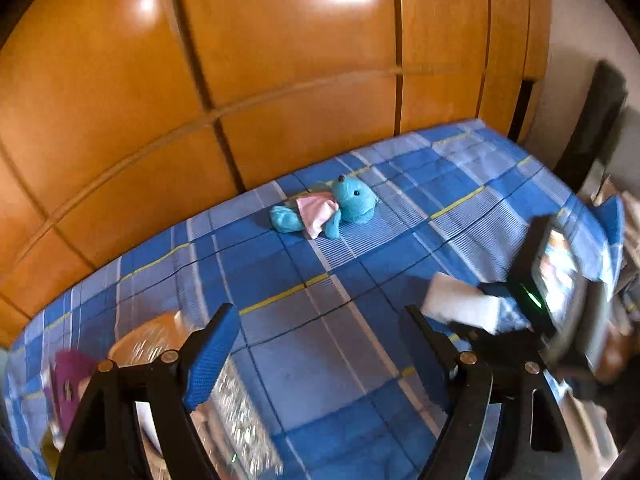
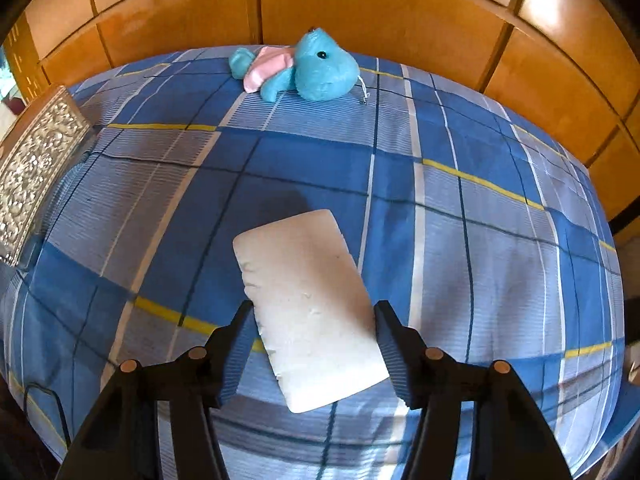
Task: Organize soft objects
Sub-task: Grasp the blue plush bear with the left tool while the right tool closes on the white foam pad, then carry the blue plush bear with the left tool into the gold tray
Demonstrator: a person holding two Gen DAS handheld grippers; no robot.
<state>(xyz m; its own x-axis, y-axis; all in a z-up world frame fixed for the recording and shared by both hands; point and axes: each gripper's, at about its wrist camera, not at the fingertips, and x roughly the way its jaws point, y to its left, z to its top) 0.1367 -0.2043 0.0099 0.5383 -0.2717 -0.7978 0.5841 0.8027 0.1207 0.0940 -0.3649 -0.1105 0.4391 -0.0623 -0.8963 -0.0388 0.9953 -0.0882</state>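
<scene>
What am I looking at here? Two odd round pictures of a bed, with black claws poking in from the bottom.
The claws are two-finger grippers that a person holds, one in each hand. Each carries a wide-angle camera looking along its fingers, hence the round, bent pictures.

The left gripper is open and holds nothing. The right gripper has a white sponge between its fingers, its pads against the sponge's sides.

Both look down on a bed with a blue checked sheet, in front of a wooden wardrobe. Farther back lies a blue plush toy in a pink dress. A silvery embossed box sits at the left.
</scene>
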